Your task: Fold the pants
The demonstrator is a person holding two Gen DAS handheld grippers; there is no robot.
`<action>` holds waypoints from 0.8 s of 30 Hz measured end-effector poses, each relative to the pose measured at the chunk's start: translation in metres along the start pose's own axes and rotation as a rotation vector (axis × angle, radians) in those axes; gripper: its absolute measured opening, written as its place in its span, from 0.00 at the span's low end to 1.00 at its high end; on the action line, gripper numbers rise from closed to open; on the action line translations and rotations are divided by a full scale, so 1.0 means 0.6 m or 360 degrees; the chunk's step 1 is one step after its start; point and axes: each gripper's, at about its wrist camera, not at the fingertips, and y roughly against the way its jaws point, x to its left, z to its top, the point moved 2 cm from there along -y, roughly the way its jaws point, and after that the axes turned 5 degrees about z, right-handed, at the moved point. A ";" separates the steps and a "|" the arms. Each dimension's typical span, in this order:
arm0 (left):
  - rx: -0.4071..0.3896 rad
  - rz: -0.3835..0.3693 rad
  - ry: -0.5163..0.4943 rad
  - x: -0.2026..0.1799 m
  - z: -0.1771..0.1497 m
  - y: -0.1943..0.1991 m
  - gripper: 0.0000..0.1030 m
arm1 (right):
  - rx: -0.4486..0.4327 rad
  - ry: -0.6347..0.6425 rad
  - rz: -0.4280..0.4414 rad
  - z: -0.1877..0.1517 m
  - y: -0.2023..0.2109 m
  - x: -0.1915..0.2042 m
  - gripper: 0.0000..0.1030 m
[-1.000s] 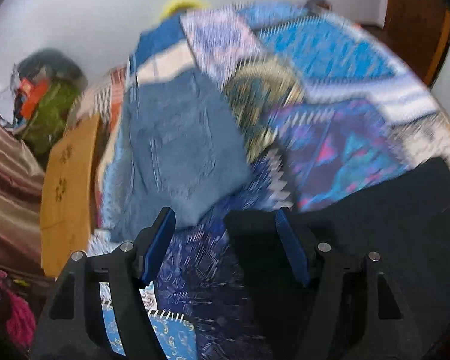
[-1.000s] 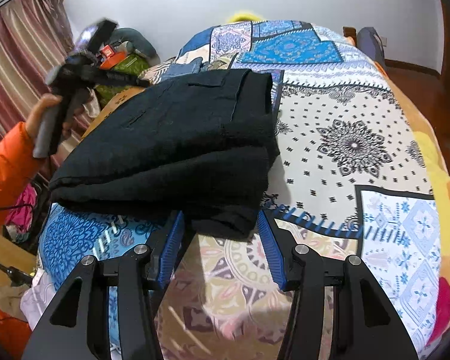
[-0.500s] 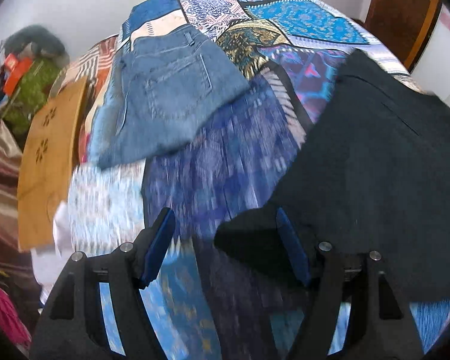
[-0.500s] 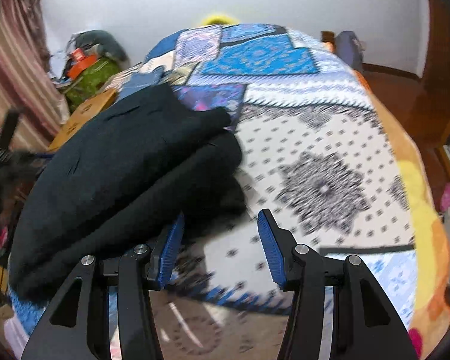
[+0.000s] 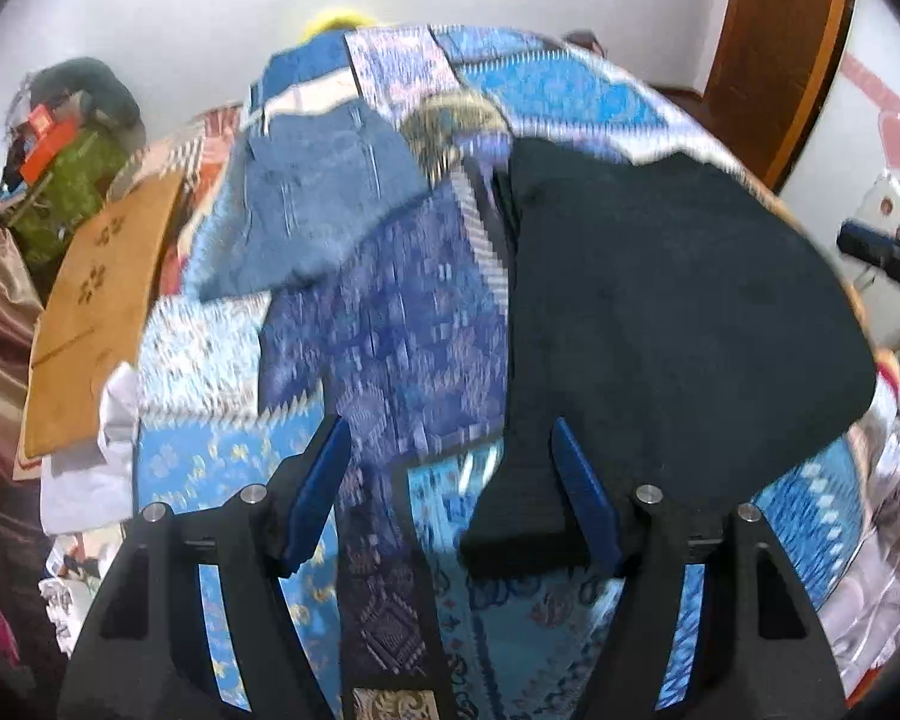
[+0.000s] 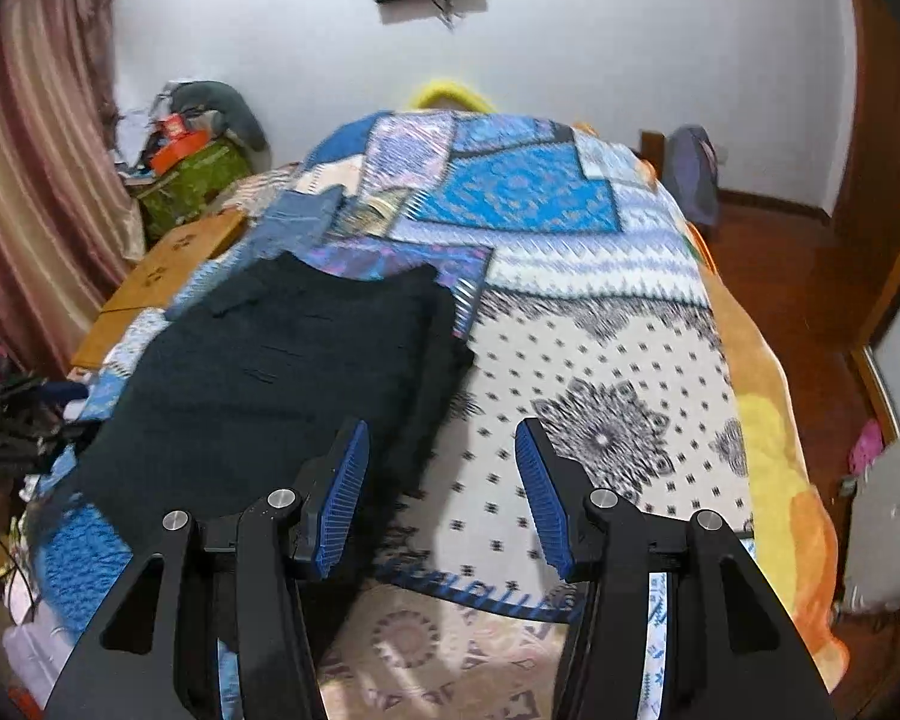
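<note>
While lying folded on the patchwork-quilted bed (image 6: 600, 360), the black fabric pants (image 6: 282, 360) are resting beside both claws, left claw (image 5: 453, 492) and right claw (image 6: 441, 495) gaping empty.

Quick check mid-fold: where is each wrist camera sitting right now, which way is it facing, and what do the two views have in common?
Left wrist: on the left gripper, angled down at the patchwork bedspread; black pants right, blue jeans beyond. Own body: its two open fingers; the right gripper's tip at the right edge.
Right wrist: on the right gripper, looking down the bed toward the white wall; pants lie left. Own body: its open fingers only.
Shared: black pants, jeans, bedspread, brown board, green bundle.
</note>
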 end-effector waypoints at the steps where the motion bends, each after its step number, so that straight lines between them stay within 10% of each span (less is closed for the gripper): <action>1: -0.0027 -0.0011 0.0012 0.001 0.012 0.006 0.67 | -0.0014 0.0027 0.0017 0.005 0.002 0.009 0.46; 9: -0.0198 -0.0133 -0.0037 -0.042 0.140 0.022 0.66 | -0.0020 0.0157 0.0175 0.048 -0.041 0.056 0.46; 13: -0.0171 -0.0211 -0.0187 -0.096 0.179 -0.011 0.42 | 0.0057 0.0219 0.0229 0.062 -0.092 0.074 0.46; 19: 0.0094 -0.0253 -0.0361 -0.147 0.165 -0.120 0.27 | 0.0276 0.0301 0.0271 0.035 -0.153 0.077 0.46; 24: 0.0045 -0.0229 -0.0403 -0.127 0.142 -0.110 0.27 | 0.0306 0.0359 0.0249 0.014 -0.130 0.071 0.45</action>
